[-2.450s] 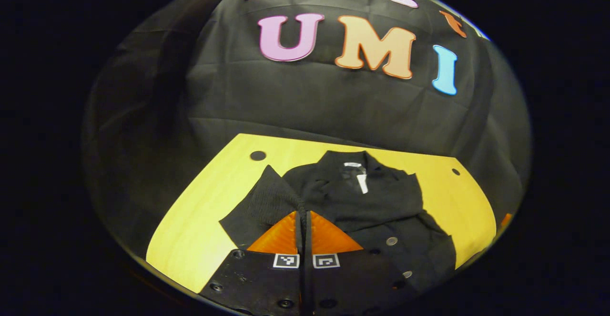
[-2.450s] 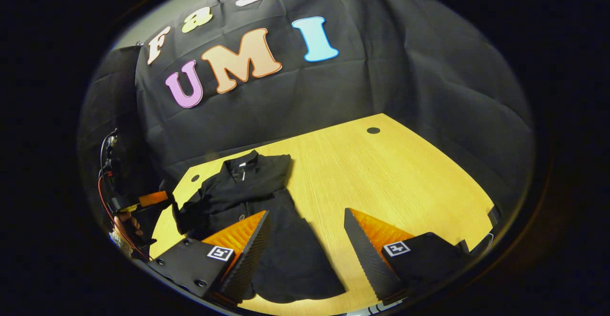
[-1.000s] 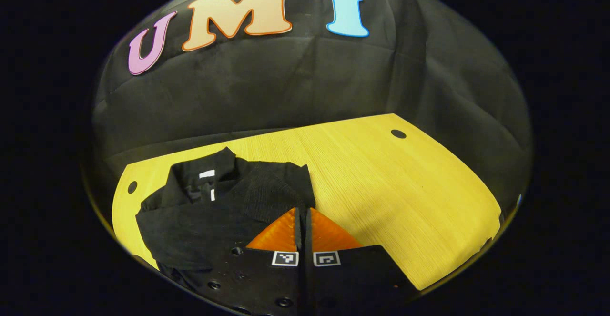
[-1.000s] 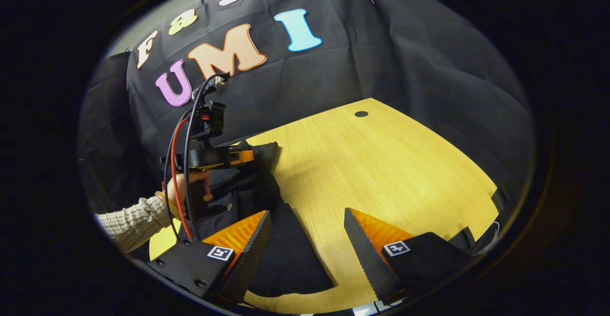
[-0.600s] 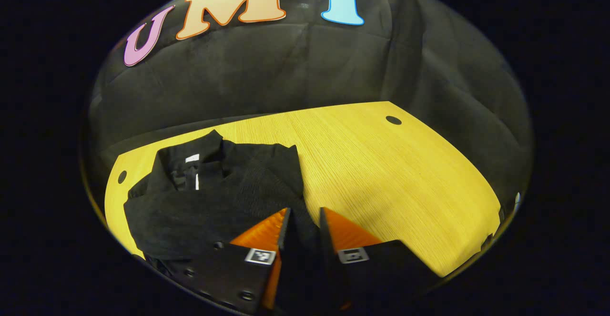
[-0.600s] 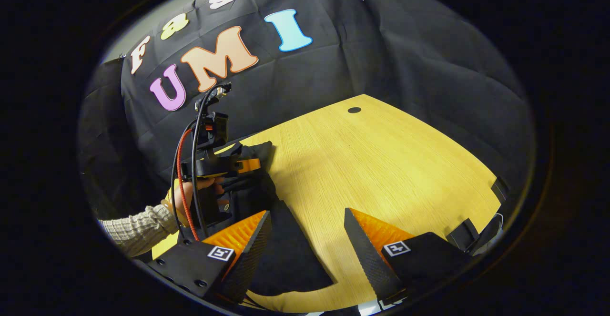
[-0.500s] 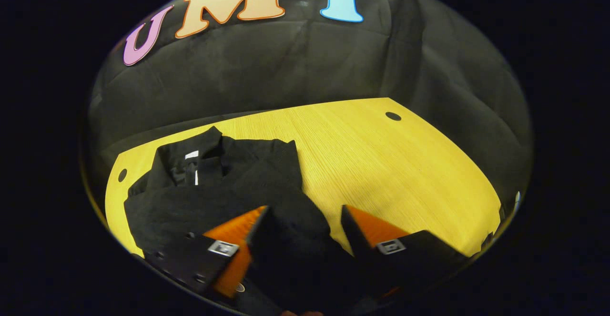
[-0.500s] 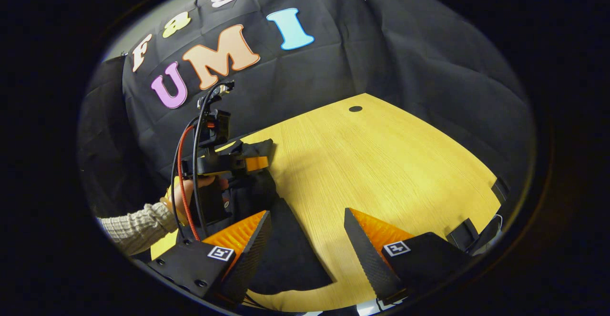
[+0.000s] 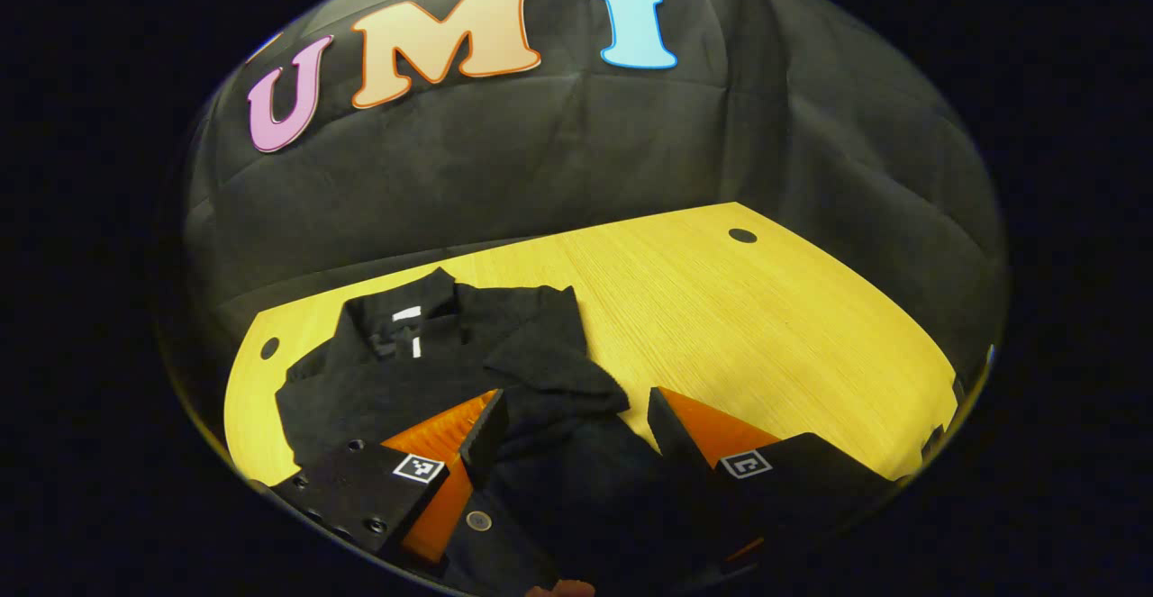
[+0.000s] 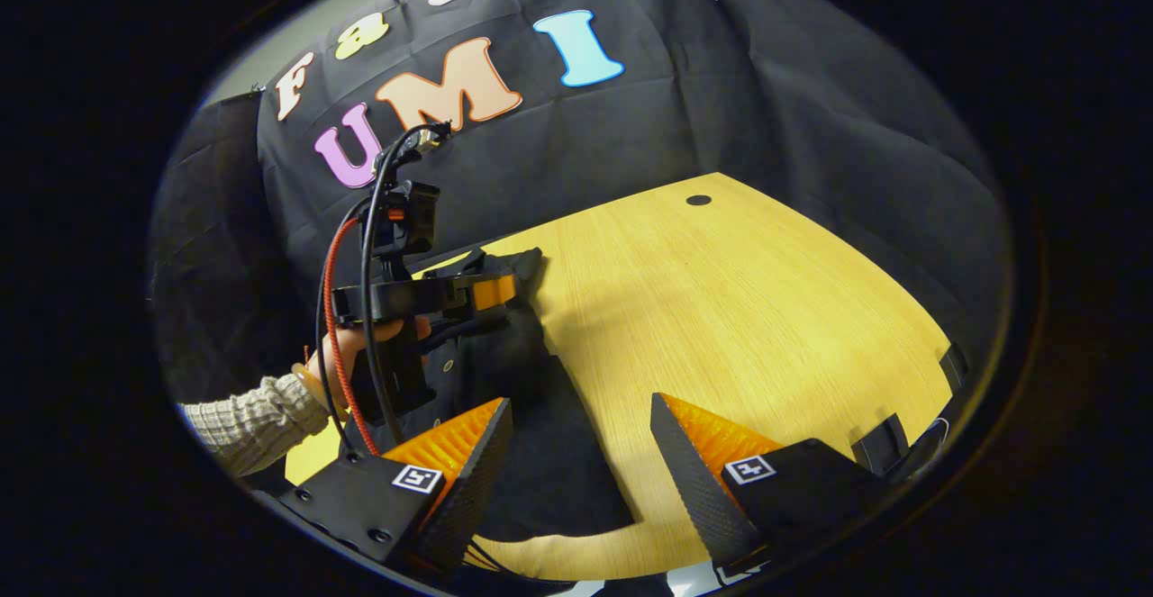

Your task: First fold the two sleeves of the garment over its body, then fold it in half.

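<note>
The left gripper (image 9: pixel 569 410) has just opened wide, dropping the sleeve (image 9: pixel 554 367) onto the shirt (image 9: pixel 387 381). The right gripper (image 10: pixel 581 426) is open, holding nothing. One sleeve looks done.

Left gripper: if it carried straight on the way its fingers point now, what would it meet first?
Probably the black garment: the folded sleeve lies just ahead of the open left gripper. Depth is uncertain; beyond it is the wooden table.

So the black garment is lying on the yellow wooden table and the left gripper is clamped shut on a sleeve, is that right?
Not quite. The black garment does lie on the yellow wooden table, but the left gripper is open, not clamped on a sleeve. The left gripper view shows its fingers spread apart above the cloth.
</note>
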Motion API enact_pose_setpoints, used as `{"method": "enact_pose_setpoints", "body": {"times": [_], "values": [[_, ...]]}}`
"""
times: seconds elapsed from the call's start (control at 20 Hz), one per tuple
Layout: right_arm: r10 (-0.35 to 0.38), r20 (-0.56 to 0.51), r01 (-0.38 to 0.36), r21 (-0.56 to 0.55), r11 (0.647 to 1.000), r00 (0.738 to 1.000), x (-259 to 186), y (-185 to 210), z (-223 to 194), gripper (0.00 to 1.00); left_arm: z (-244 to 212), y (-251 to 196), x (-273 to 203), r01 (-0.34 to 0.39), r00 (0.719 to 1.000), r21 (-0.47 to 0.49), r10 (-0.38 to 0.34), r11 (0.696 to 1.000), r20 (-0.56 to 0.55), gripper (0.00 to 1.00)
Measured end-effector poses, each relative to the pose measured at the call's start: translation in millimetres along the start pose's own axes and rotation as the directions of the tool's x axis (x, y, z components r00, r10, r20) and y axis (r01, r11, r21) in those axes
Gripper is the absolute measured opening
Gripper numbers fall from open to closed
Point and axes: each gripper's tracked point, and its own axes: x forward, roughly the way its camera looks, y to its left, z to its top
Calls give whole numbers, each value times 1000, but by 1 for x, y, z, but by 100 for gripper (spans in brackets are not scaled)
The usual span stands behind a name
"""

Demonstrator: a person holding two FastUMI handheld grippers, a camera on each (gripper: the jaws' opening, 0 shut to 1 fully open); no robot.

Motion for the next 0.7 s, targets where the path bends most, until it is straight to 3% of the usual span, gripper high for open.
{"method": "enact_pose_setpoints", "body": {"times": [0.3,0.45,0.5,0.55,0.7], "values": [[76,-49,-80,-84,993,996,-4,13,-26,98,-25,43,-62,-112,994,-70,113,991,14,95],[106,-92,-119,-153,981,990,-5,18,-44,98,-53,68,-103,-173,985,-87,174,981,2,95],[117,-110,-134,-171,976,987,-6,19,-51,98,-66,75,-116,-195,981,-90,196,977,-3,90],[128,-125,-150,-185,971,984,-6,21,-56,98,-77,81,-129,-209,978,-95,210,973,-3,95],[153,-163,-189,-229,955,975,-7,24,-71,98,-123,99,-165,-264,964,-129,260,956,-51,94]]}}
